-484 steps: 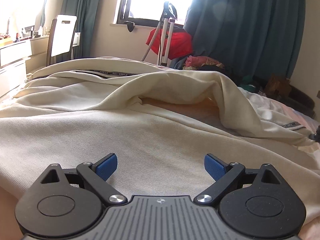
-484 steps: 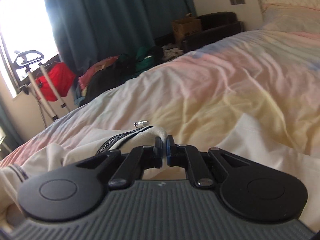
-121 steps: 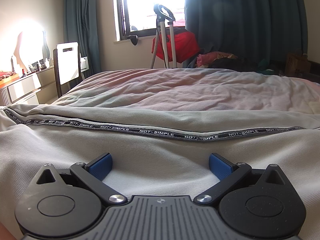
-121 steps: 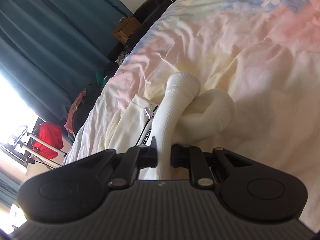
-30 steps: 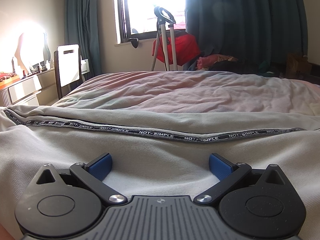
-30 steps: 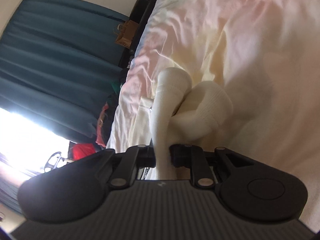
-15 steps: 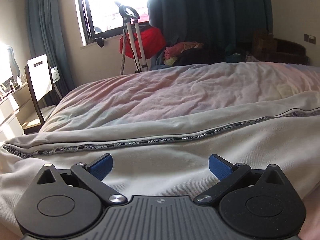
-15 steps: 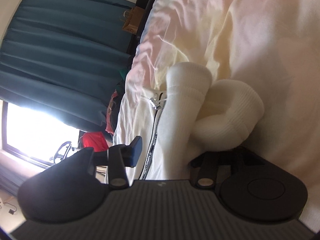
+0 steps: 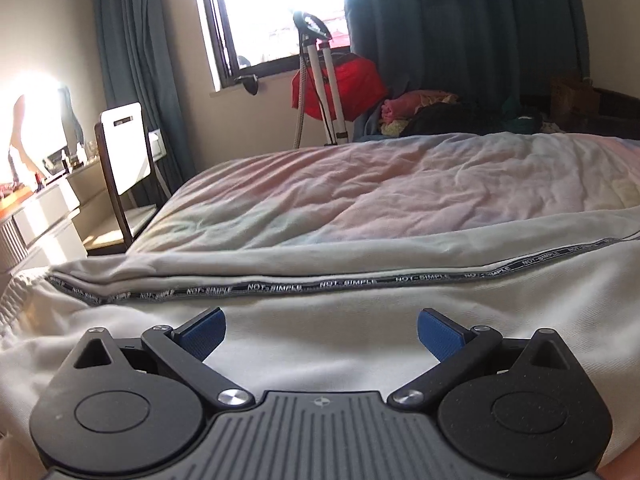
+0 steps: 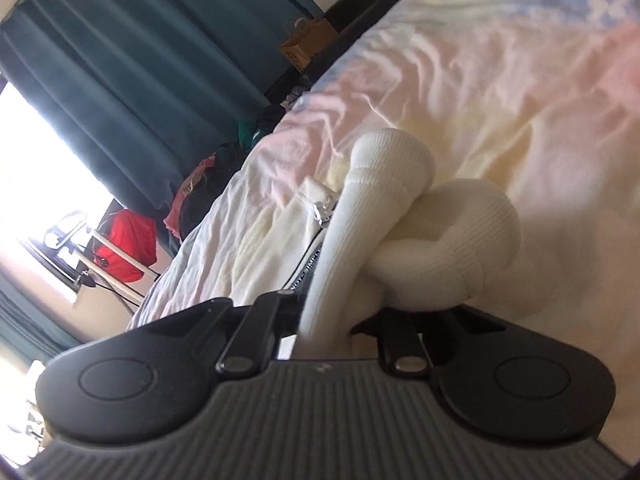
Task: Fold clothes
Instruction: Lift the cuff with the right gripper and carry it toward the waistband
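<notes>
Right gripper [image 10: 326,320] jaws just closed, pinching ribbed cuff [image 10: 360,216] of cream jacket [image 9: 320,344] on bed [image 9: 400,184]; left gripper [image 9: 320,336] spread, empty over jacket. Risk: thin pinch slips when lifted, fold collapses

"NOT-SIMPLE" printed again and again in white along the black tape [image 9: 320,286] on the cream garment [image 9: 360,332], running from 9 o'clock toward 3 o'clock.
</notes>
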Available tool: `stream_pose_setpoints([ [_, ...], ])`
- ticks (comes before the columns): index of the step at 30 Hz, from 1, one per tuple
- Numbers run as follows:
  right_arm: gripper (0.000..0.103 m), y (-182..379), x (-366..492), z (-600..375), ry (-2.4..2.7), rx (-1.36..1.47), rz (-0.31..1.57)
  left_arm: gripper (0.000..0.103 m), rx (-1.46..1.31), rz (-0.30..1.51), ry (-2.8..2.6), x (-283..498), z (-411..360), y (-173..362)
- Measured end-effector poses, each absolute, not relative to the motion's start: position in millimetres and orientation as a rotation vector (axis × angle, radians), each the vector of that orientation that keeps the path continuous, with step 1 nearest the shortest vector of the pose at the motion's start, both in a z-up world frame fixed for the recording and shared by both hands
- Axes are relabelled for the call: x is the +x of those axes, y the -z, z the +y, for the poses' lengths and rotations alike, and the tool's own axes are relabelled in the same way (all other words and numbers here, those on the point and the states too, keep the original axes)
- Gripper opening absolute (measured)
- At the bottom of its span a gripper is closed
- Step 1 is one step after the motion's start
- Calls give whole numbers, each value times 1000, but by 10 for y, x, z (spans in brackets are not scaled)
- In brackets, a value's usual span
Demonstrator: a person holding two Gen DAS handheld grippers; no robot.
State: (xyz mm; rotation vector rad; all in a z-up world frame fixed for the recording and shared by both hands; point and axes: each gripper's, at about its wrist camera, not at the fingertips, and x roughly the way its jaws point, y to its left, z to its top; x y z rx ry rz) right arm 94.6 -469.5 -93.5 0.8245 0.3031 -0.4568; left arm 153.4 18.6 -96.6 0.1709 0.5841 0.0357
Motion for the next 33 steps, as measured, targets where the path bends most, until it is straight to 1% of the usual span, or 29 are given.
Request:
stream_pose_setpoints([
  [2,15,662,1014,-4433,476,638,292,103,105,637,-63,1606,264,1063],
  [6,15,177,1182,-3613,442,266,252,103,140,578,-86,1560,269,969],
  [8,15,27,1234,-3137,377,127,216,103,150,550,-101,1518,283,875],
  [11,15,-1,1317,-2370,247,-100,183,103,125,531,-148,1448,367,690],
  [14,15,262,1373,-1629,106,-338,201,103,73,532,-181,1393,498,506],
  [19,14,1158,1368,-905,-62,-601,389,103,-48,527,-165,1325,714,342],
  [20,14,1290,1336,-838,-64,-668,390,103,-68,528,-159,1321,741,330],
  [21,14,1315,1322,-838,-61,-700,379,103,-86,529,-153,1318,761,322],
  [27,15,1146,1241,-1006,-101,-630,368,103,-129,513,-109,1345,761,295],
  [31,15,1016,1021,-774,-147,-654,301,103,-162,526,-80,1357,765,333],
  [33,15,1043,879,-543,-170,-677,305,103,-182,532,-48,1367,757,354],
])
